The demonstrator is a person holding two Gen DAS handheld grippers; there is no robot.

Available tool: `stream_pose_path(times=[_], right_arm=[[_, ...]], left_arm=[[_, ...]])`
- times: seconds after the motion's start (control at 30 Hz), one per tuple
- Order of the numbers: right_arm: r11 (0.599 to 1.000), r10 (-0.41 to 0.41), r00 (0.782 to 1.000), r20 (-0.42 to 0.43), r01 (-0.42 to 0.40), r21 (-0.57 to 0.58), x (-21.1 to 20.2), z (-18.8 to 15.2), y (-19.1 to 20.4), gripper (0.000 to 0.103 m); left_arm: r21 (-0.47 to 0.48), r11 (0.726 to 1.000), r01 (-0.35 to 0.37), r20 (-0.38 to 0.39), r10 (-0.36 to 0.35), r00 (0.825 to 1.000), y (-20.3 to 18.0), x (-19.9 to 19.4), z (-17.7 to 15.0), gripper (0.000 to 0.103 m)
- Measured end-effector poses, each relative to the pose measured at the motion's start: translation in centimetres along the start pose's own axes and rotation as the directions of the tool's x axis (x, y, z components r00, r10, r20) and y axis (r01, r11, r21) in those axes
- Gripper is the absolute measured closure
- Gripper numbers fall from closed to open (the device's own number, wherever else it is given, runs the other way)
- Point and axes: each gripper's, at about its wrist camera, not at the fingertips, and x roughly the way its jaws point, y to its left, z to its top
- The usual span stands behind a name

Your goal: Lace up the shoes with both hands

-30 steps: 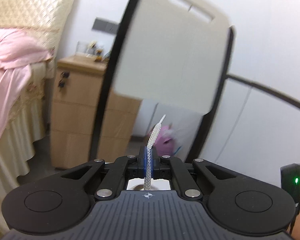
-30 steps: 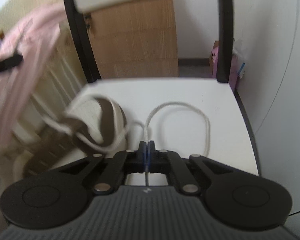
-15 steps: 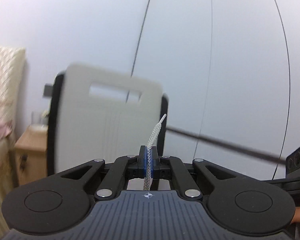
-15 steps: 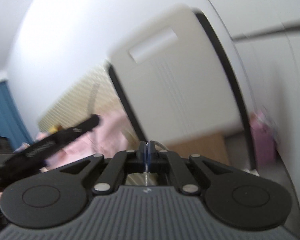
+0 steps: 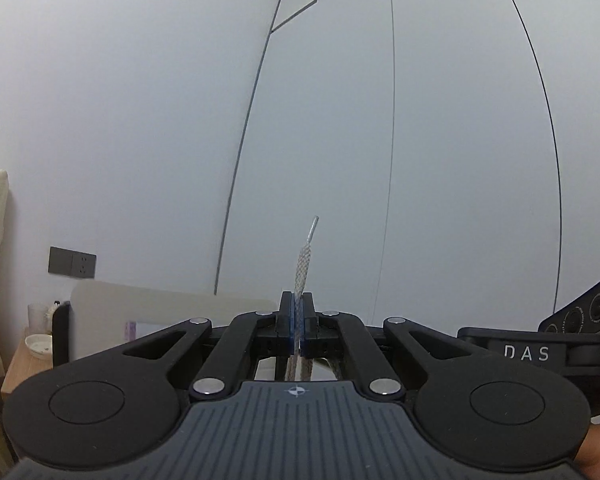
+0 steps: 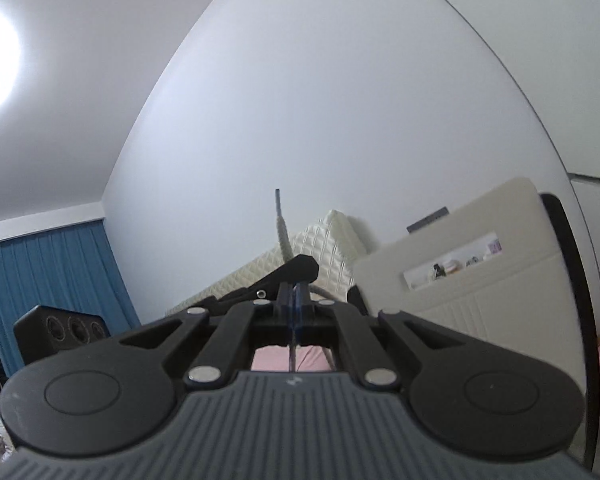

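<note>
1. Left wrist view: left gripper has its fingers pinching one lace end. The woven tip and its aglet stick up past the pads, and the lace runs down below the camera, out of sight. The shoe isn't in frame. Only the wall, the wardrobe doors, the chair back and a nightstand show.
   - Risk: w/ the shoe unseen, any pull is blind. Too much tension could drag or tip the shoe, or strip the lace from an eyelet.
   - Risk: the grip sits close to the tip, so a jerk could slide the lace out of the pads.

2. Right wrist view: right gripper also has its fingers pressed onto a lace. Other lace end rises above them, aglet topmost. Left gripper's body shows just behind and left. Chair back, bed headboard and curtain lie beyond; no shoe here either.
   - Risk: the two grippers are v. near each other, so they could knock together or the ends could cross and tangle.
   - Risk: uneven pull btw the hands would leave one end long and the other short.
</note>
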Motion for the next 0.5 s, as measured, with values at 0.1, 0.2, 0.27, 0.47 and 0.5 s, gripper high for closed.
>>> stream_pose_path(times=[0.1,0.2,0.27,0.47,0.5], right_arm=[[0.998,0.035,0.999,0.026,-0.036,0.052,0.2,1.2,-0.3,0.101],[0.991,0.070,0.996,0.057,-0.076,0.112,0.1,2.3,-0.6,0.101],[0.987,0.090,0.993,0.072,-0.099,0.130,0.0,3.0,-0.3,0.101],[0.981,0.142,0.986,0.084,-0.152,0.122,0.4,5.3,1.3,0.101],[0.981,0.148,0.985,0.085,-0.158,0.116,0.4,5.7,1.6,0.101]], left_arm=[[-0.005,1.000,-0.017,0.002,0.017,1.000,0.3,0.6,0.4,0.101],[-0.007,1.000,-0.031,0.005,0.031,1.000,0.5,0.6,0.7,0.101],[-0.005,0.999,-0.039,0.007,0.039,0.999,0.6,0.5,0.8,0.101],[0.015,0.998,-0.061,-0.001,0.061,0.998,0.4,-0.1,1.2,0.101],[0.017,0.998,-0.064,-0.004,0.064,0.998,0.4,-0.2,1.3,0.101]])
